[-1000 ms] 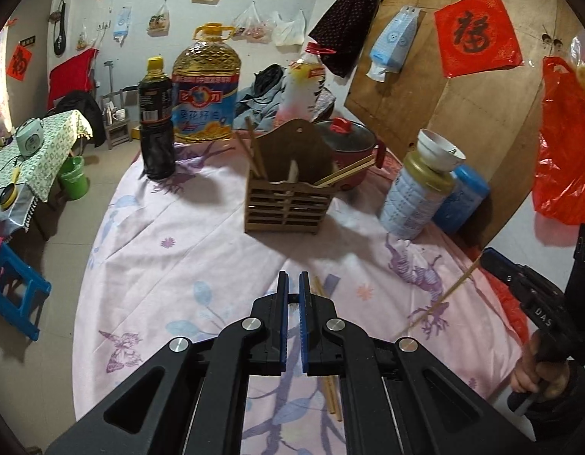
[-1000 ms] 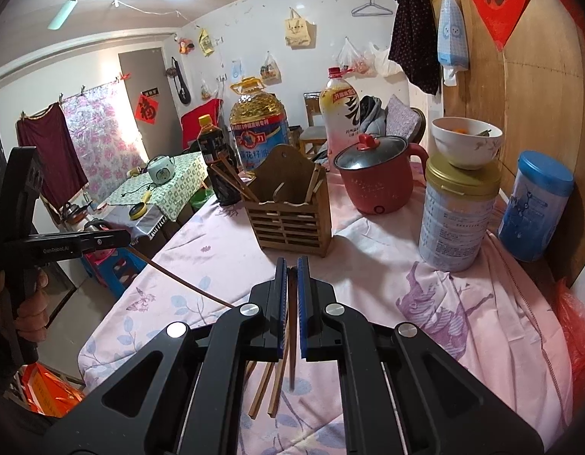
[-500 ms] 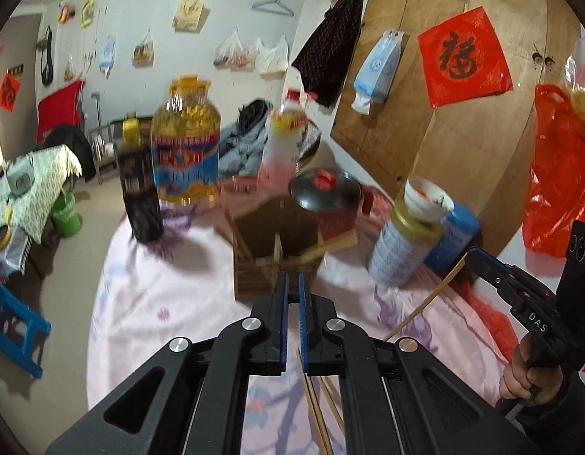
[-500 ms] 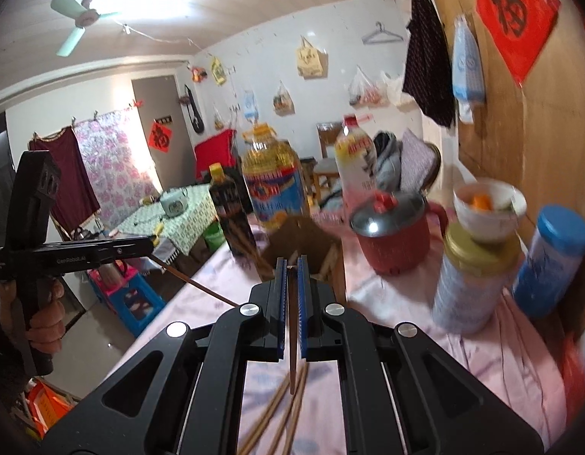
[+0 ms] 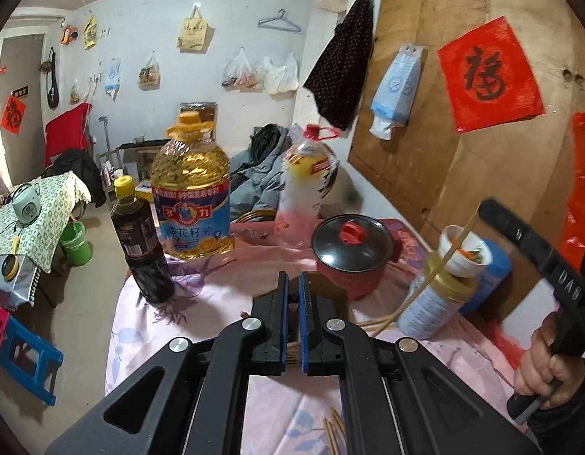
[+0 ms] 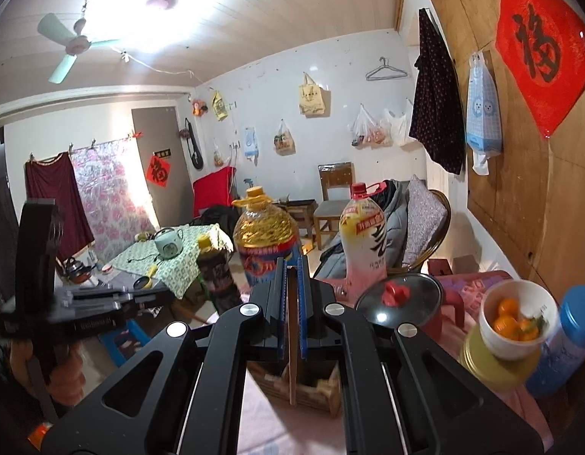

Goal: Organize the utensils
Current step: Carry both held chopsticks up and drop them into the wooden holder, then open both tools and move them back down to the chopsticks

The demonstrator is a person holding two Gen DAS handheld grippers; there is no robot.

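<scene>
My left gripper (image 5: 292, 295) is shut on a chopstick (image 6: 195, 316); the right wrist view shows the stick leaving its fingertips (image 6: 167, 297). My right gripper (image 6: 291, 303) is shut on another chopstick (image 6: 292, 360), whose lower end hangs over the slatted wooden utensil holder (image 6: 311, 390). The left wrist view shows the right gripper (image 5: 482, 204) at the right, its chopstick (image 5: 433, 269) slanting down toward the holder. My left jaws hide most of the holder; a few chopsticks (image 5: 376, 322) stick out of it. Several loose chopsticks (image 5: 334, 432) lie on the pink floral cloth (image 5: 148, 333).
Behind the holder stand a dark sauce bottle (image 5: 140, 239), a big oil jug (image 5: 190, 197), a drink bottle (image 5: 304, 189) and a red lidded pot (image 5: 353, 254). At the right are a tin (image 5: 433, 303) with a bowl on top and a blue canister (image 5: 497, 265). A wooden wall is at the right.
Both grippers have risen and moved forward toward the holder with their chopsticks. The holder now sits right behind and under the jaws; the loose chopsticks are left behind on the cloth.
</scene>
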